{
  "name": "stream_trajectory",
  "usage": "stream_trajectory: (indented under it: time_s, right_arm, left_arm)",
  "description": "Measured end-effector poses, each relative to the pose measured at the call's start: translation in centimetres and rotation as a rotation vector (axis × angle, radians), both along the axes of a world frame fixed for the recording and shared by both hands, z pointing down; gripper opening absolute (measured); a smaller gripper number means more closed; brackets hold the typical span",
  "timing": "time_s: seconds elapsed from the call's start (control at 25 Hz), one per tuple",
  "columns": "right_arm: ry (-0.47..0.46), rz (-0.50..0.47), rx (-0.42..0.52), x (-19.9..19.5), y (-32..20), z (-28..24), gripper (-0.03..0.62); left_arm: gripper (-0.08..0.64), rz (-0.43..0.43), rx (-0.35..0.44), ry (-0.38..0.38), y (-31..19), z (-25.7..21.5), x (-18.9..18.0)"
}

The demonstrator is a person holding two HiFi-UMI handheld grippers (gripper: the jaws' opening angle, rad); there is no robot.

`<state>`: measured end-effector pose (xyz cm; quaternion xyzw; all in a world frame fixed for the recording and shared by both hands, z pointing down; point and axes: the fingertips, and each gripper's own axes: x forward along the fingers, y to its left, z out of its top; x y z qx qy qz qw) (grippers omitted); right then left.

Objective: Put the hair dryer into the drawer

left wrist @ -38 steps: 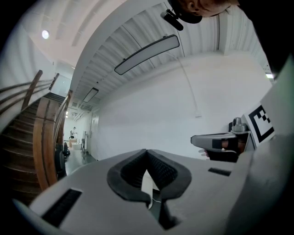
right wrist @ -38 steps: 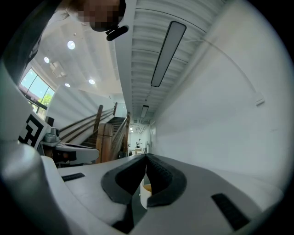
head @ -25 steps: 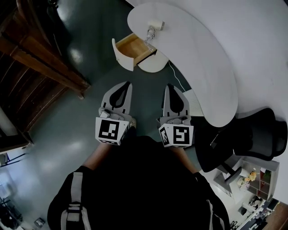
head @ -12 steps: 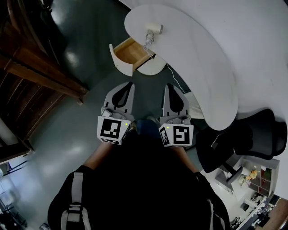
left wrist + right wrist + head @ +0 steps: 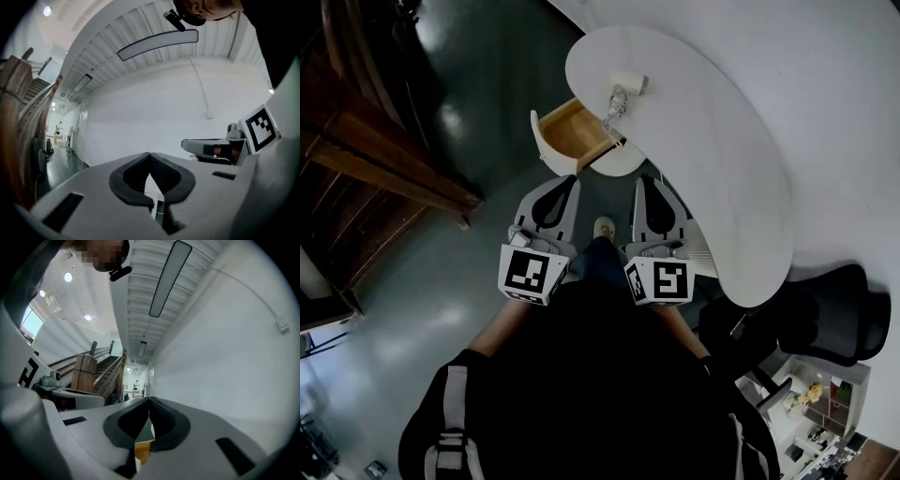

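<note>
While left gripper (image 5: 572, 179) and right gripper (image 5: 641, 179) are both closed on nothing, hair dryer (image 5: 625, 84) lies up-frame of them, unreached.
Hair dryer sits on the white bench (image 5: 722, 141), upper centre of head view, just above the open drawer (image 5: 567, 124); long axis slants upper right to lower left, lower end toward the drawer. Both grippers point up-frame, well apart from it; right one looks slightly nearer, likely the better reach.
</note>
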<state>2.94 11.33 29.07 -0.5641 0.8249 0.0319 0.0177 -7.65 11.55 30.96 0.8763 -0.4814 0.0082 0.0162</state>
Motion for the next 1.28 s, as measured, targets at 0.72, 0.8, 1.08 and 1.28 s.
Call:
stream_trajectory:
  time_s: [0.72, 0.8, 1.08, 1.28]
  right_arm:
    - [0.035, -0.077, -0.085, 3.7, -17.3, 2.5, 0.023]
    - [0.036, -0.086, -0.094, 4.4, -18.7, 2.9, 0.023]
    - [0.067, -0.134, -0.106, 6.4, -22.4, 4.5, 0.023]
    - [0.056, -0.149, -0.128, 7.3, -24.0, 5.7, 0.023]
  left_arm:
    - [0.005, -0.076, -0.094, 0.003, -15.6, 1.7, 4.1]
    - [0.005, -0.075, -0.111, 0.01, -16.9, 2.2, 4.9]
    - [0.005, -0.086, -0.129, 0.001, -20.8, 3.8, 7.5]
    - [0.005, -0.069, -0.126, -0.005, -22.8, 4.6, 8.9]
